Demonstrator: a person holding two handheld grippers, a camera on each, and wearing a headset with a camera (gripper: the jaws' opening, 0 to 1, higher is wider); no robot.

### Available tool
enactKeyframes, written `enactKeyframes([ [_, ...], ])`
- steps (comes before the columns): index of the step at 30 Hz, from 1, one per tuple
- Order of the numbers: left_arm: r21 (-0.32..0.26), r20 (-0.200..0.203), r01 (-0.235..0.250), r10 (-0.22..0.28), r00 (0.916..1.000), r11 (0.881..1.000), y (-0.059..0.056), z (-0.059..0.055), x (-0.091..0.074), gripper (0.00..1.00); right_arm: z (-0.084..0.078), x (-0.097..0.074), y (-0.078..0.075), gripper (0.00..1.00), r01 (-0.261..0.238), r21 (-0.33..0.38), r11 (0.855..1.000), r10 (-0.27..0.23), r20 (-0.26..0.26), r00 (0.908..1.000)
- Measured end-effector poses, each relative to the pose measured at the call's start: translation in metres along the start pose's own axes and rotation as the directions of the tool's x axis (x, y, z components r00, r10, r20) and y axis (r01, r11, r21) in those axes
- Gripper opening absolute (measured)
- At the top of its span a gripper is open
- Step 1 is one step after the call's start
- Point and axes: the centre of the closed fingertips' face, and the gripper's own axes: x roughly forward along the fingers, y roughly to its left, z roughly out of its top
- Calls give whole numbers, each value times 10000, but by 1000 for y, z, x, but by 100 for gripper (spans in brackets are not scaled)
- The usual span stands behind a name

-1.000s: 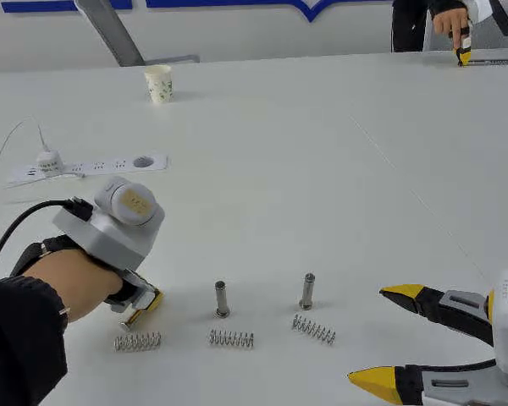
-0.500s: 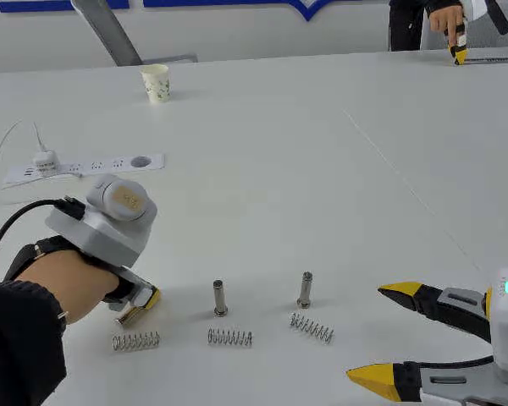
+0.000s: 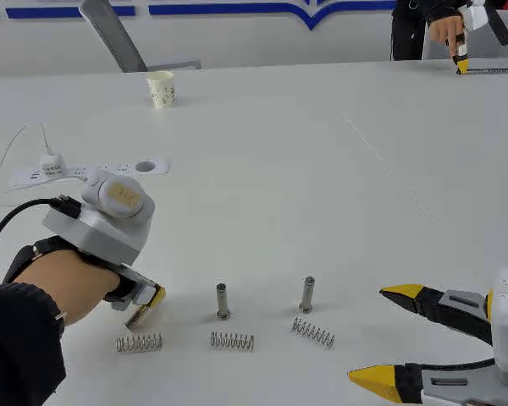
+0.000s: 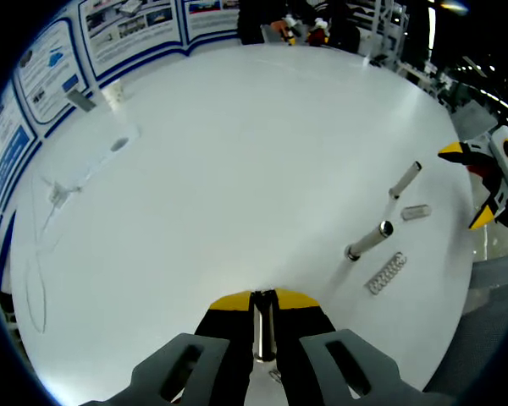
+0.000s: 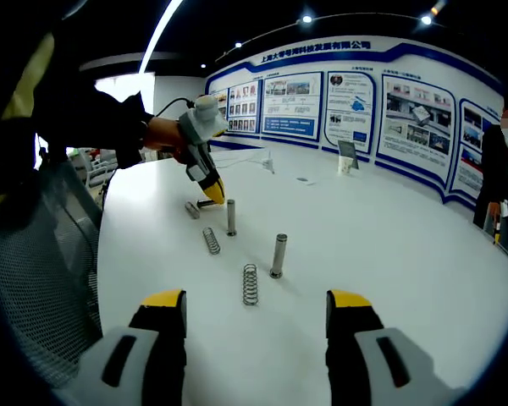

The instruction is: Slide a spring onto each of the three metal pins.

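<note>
head view: a white table [image 3: 322, 169] carries the parts in two neat rows. the left tool [image 3: 146, 303], strapped over the person's hand, is clenched on the left pin [image 3: 138, 318] and holds it tilted, its lower end at or just above the table; i cannot tell if it touches. lifting it this way likely frees an end so a spring can be fed on. the middle pin [image 3: 223, 301] and right pin [image 3: 306, 293] stand upright and bare. one spring lies flat just in front of each pin place: the left spring [image 3: 139, 342], middle spring [image 3: 232, 340] and right spring [image 3: 312, 331]. none is on a pin, so the task looks barely begun. the right tool [image 3: 388, 334] hovers at the lower right, released, jaws wide, apart from the right spring. a paper cup [image 3: 160, 88] and a power strip [image 3: 85, 172] sit well away at the far left.

left gripper view: the yellow-tipped jaws are closed tight around the left pin, which runs lengthwise between them. the other two pins stand beyond to the right with their springs beside them, and the right tool waits at the edge.

right gripper view: the jaws stand far apart with nothing between them. the right spring lies nearest, straight ahead, beside the right pin. this placing suggests the right tool is set to pick up a spring while the left tool steadies a pin.
</note>
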Motion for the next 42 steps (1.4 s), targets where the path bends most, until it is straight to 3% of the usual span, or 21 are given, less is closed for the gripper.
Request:
enactKeyframes([
  [9, -13, 343, -108, 109, 9994, 9999, 1, 2, -15, 7, 6, -1, 1, 68, -13, -158, 9999, 14, 29, 10000],
  [20, -256, 650, -243, 259, 9975, 9994, 7, -4, -26, 7, 14, -2, 4, 68, -103, -377, 9992, 105, 34, 9999],
  [42, -624, 1204, -328, 402, 9919, 9975, 6, -12, -47, 7, 19, -5, 11, 68, -170, -581, 9982, 166, -81, 9998],
])
